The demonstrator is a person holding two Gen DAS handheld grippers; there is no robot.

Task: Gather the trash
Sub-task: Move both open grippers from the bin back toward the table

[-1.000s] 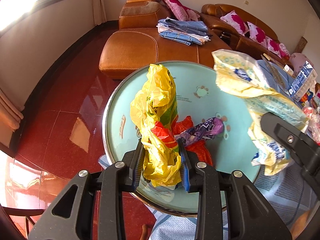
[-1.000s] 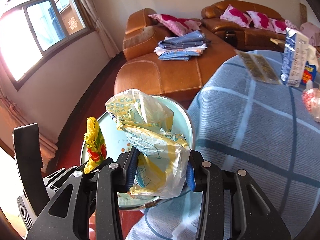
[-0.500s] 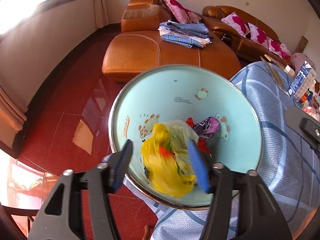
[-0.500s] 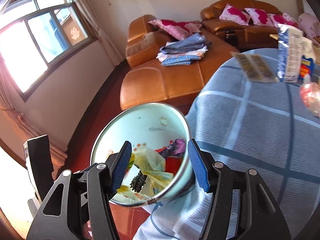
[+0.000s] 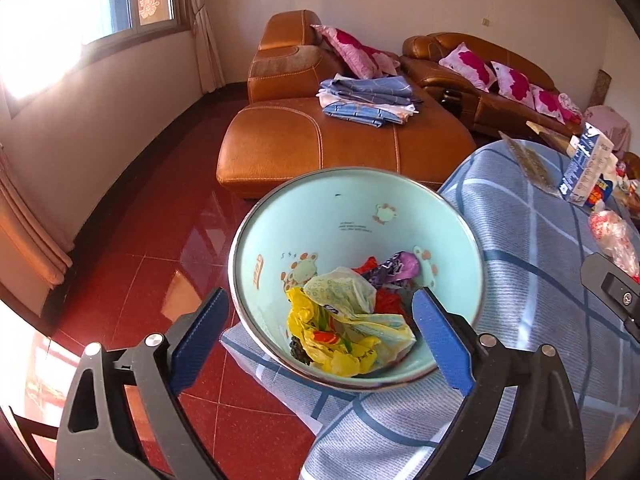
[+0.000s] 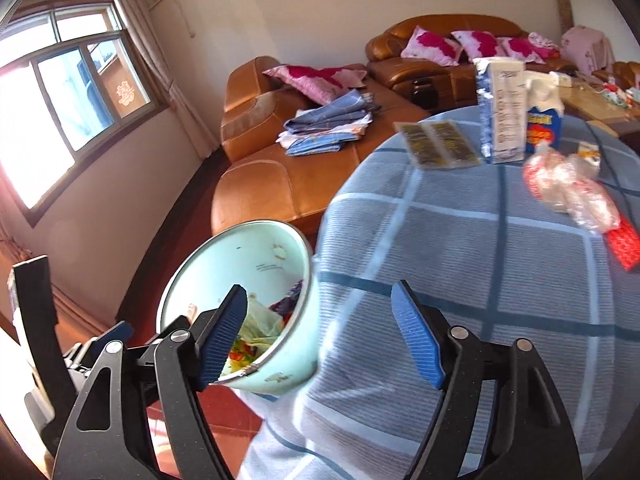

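Observation:
A pale green trash bin (image 5: 360, 208) stands beside the table and also shows in the right wrist view (image 6: 256, 248). Inside it lie a yellow plastic bag (image 5: 332, 344), a pale patterned wrapper (image 5: 348, 296) and purple and red wrappers (image 5: 394, 270). My left gripper (image 5: 320, 332) is open and empty above the bin's mouth. My right gripper (image 6: 320, 332) is open and empty over the table edge, just right of the bin. On the table lie a clear red-printed plastic bag (image 6: 568, 188), a red packet (image 6: 624, 244) and a flat snack packet (image 6: 436, 144).
The round table has a blue checked cloth (image 6: 480, 264). A blue-white carton (image 6: 502, 112) and a small box (image 6: 542, 128) stand at its far side. An orange leather sofa (image 5: 320, 136) with folded clothes (image 5: 368, 100) sits behind the bin. The floor is red tile (image 5: 132, 280).
Both grippers opened and dropped their bags into the bin: the yellow bag from the left, the pale wrapper from the right. Both grippers then pulled back and up.

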